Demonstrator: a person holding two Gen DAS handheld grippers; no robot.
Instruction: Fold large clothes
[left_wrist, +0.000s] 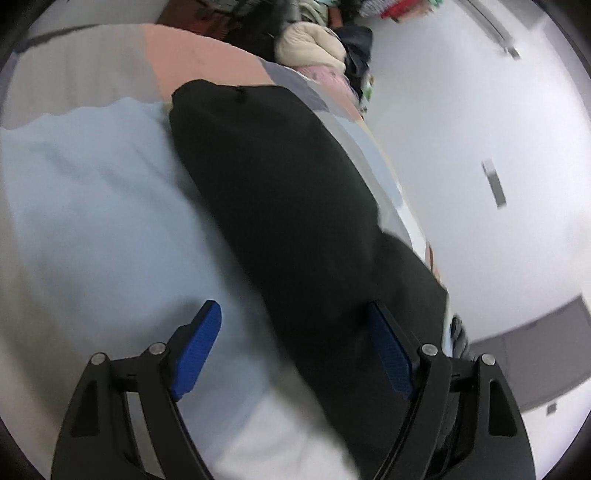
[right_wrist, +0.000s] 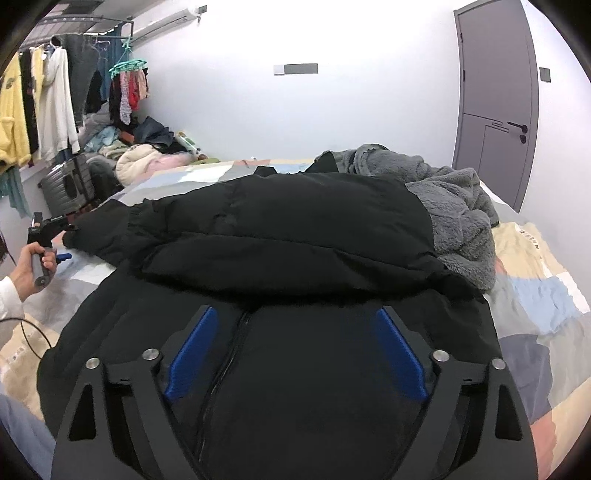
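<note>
Right wrist view has the black puffer jacket spread across the patchwork bed, a sleeve folded over its body, and the right gripper hovers over the zipper with jaws wide apart, holding nothing. Left gripper, jaws equally spread and empty, straddles the sleeve end, likely lining up a grab.

Black puffer jacket spread on bed, sleeve folded across.
</note>
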